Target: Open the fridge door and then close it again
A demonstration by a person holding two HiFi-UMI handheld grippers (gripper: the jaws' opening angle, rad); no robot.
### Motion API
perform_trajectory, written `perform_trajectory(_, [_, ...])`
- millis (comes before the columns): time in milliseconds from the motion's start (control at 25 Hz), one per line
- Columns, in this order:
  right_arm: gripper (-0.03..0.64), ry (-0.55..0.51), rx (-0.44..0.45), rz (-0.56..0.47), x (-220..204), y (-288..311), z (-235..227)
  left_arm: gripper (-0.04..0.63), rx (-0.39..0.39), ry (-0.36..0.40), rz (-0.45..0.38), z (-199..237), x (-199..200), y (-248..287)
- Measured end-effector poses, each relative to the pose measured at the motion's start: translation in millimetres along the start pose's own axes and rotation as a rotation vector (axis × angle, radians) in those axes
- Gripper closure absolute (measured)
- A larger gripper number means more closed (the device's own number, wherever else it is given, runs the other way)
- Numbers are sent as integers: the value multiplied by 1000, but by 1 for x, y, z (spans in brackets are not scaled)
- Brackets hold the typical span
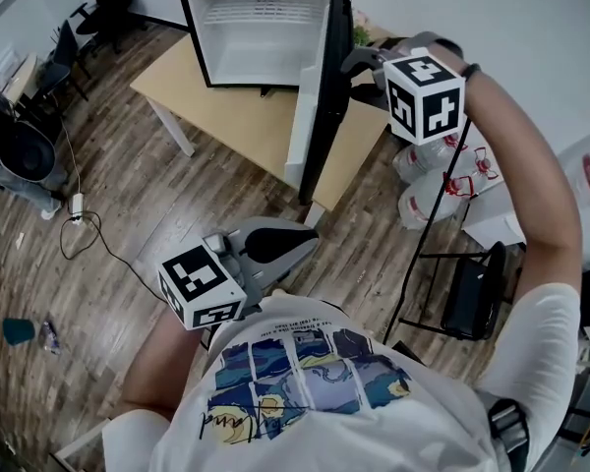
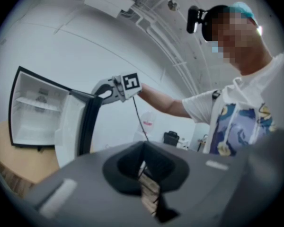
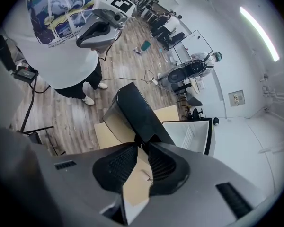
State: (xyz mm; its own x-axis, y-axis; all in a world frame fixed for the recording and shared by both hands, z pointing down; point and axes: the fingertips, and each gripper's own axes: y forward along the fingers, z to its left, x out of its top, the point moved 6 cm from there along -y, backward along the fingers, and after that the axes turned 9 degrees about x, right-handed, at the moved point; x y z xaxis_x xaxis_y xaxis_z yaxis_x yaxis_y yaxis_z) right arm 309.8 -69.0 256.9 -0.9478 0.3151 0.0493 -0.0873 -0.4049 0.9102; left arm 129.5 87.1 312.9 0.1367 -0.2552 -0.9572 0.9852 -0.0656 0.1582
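Now I'm pinching the door point(image 1: 320, 136) at its top edge with the right gripper point(image 1: 355, 63), and the fridge point(image 1: 192, 28) is lying to its left. The left gripper point(image 1: 300, 249) is hanging closed on nothing, farther off.

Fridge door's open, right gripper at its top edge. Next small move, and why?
Probably swing the fridge door back toward the fridge. The door stands wide open with the white inside showing, and the right gripper's jaws look pinched on its top edge, so opening seems done and only closing is left. The left gripper hangs shut near the body.
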Motion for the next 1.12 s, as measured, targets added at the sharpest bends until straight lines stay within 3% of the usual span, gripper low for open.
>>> perform_trajectory(560, [563, -4, 16, 94, -33, -13, 27, 586, -8, -1, -3, -14, -3, 4])
perform_trajectory(1120, [560, 2, 25, 99, -35, -13, 27, 586, 15, -2, -3, -11, -5, -4])
